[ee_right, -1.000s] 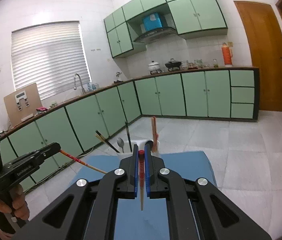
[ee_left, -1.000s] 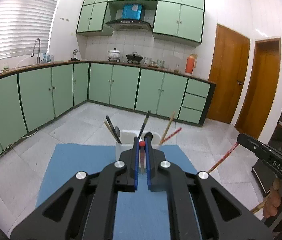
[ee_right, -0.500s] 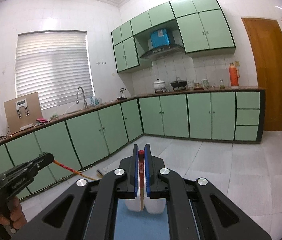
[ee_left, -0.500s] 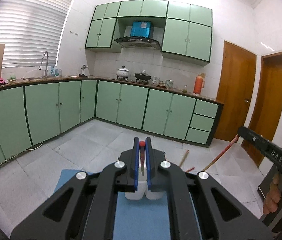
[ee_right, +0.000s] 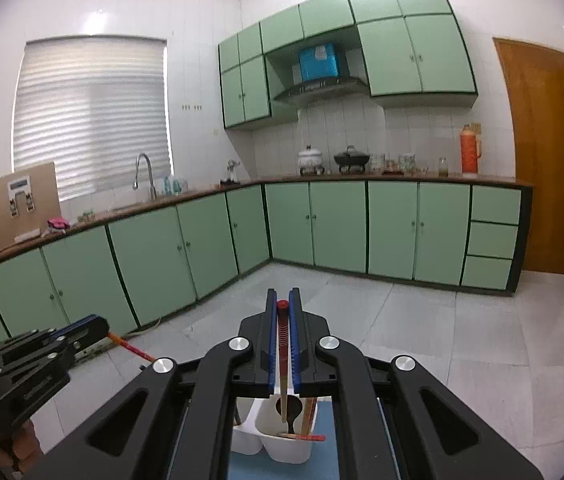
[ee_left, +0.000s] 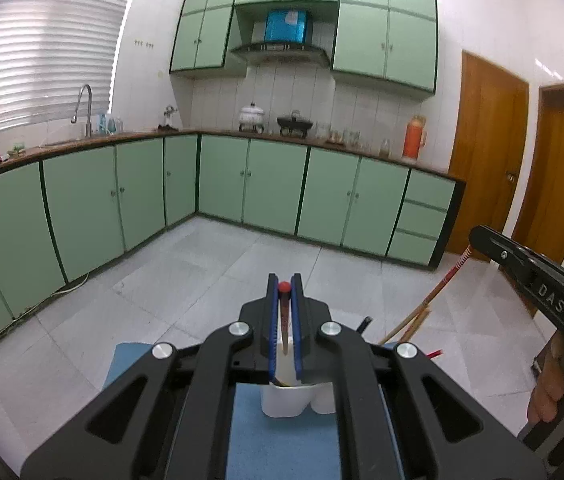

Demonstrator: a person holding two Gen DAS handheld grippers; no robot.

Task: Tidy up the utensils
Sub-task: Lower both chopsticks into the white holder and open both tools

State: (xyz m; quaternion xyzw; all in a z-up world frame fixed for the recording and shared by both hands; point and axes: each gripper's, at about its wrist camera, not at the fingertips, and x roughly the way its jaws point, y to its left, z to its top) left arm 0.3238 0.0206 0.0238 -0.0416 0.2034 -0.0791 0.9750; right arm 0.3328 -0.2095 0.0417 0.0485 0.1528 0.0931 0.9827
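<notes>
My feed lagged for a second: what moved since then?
Both hand-held grippers came forward over the white holder, which dropped low in both views. The left hand-held gripper and right hand-held gripper stay shut on their chopsticks, now pointing down into it.

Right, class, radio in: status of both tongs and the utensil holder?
Left tongs shut on chopstick. Right tongs shut on chopstick, tip above white holder. Nothing blocking.

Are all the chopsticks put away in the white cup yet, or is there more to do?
Some are done: a few utensils already stand in the white holder on the blue mat. Each gripper, left gripper and right gripper, is shut on one red-tipped chopstick above the holder. Those two remain to go in.
</notes>
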